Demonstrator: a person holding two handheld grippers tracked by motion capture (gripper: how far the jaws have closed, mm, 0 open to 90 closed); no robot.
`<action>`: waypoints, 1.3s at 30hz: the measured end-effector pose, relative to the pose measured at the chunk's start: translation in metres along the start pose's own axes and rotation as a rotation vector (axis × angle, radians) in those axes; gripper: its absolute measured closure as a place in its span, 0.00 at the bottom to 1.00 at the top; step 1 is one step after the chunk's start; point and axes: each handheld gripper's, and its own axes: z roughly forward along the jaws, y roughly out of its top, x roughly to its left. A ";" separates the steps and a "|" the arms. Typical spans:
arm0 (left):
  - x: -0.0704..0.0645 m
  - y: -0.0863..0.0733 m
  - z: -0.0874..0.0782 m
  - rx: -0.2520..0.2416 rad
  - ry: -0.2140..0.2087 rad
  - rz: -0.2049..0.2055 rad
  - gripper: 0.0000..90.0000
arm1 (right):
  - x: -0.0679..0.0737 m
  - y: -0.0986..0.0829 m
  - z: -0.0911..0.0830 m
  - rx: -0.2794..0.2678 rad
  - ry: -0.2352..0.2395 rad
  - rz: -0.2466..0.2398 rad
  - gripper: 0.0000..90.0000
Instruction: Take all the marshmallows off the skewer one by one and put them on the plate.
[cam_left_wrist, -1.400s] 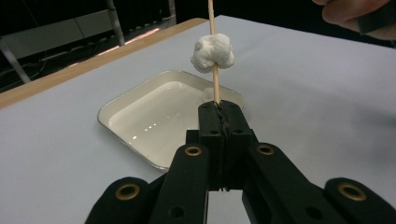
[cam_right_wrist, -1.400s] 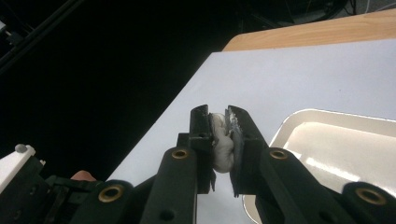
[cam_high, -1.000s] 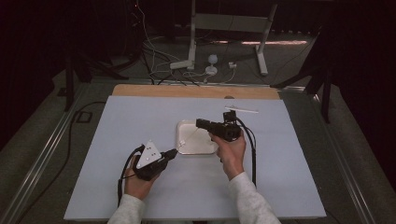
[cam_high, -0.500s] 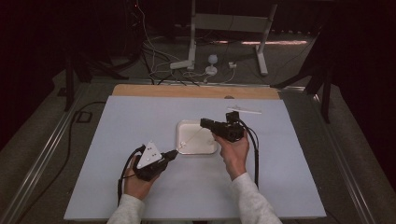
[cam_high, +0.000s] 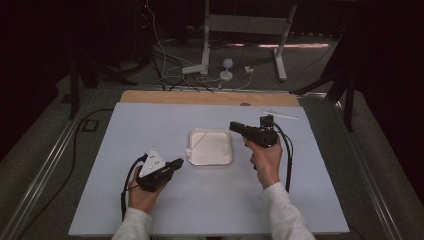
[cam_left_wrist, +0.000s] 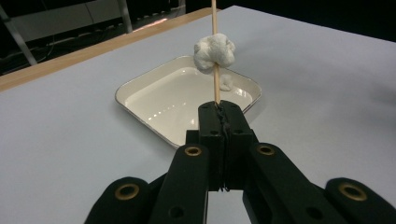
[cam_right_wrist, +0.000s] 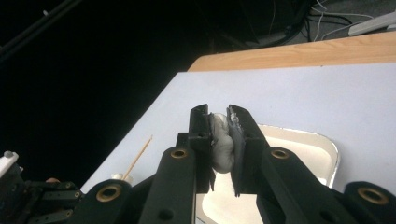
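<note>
Taking the white tray (cam_high: 210, 147) on the bench (cam_high: 150, 125) as our landmark: our left tool (cam_left_wrist: 219, 110), just off the tray's near-left corner, is clenched on a wooden skewer (cam_left_wrist: 215, 46) that rises over the tray with one marshmallow (cam_left_wrist: 214, 53) speared on it. Our right tool (cam_right_wrist: 219, 135), raised beside the tray's right edge, pinches a second marshmallow piece (cam_right_wrist: 221, 148) between its jaws, above the tray.

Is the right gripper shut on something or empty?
Shut on something: in the right gripper view, the right gripper has a white marshmallow squeezed between its jaws, above the tray.
</note>
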 end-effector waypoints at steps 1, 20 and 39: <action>-0.001 0.000 0.001 0.004 -0.003 0.002 1.00 | 0.000 0.000 0.001 0.003 0.005 0.002 0.89; -0.012 0.003 0.011 0.032 -0.025 0.037 1.00 | 0.005 -0.009 0.022 0.065 0.057 -0.003 0.85; -0.014 0.002 0.015 0.042 -0.039 0.043 1.00 | 0.007 -0.014 0.038 0.104 0.076 0.001 0.78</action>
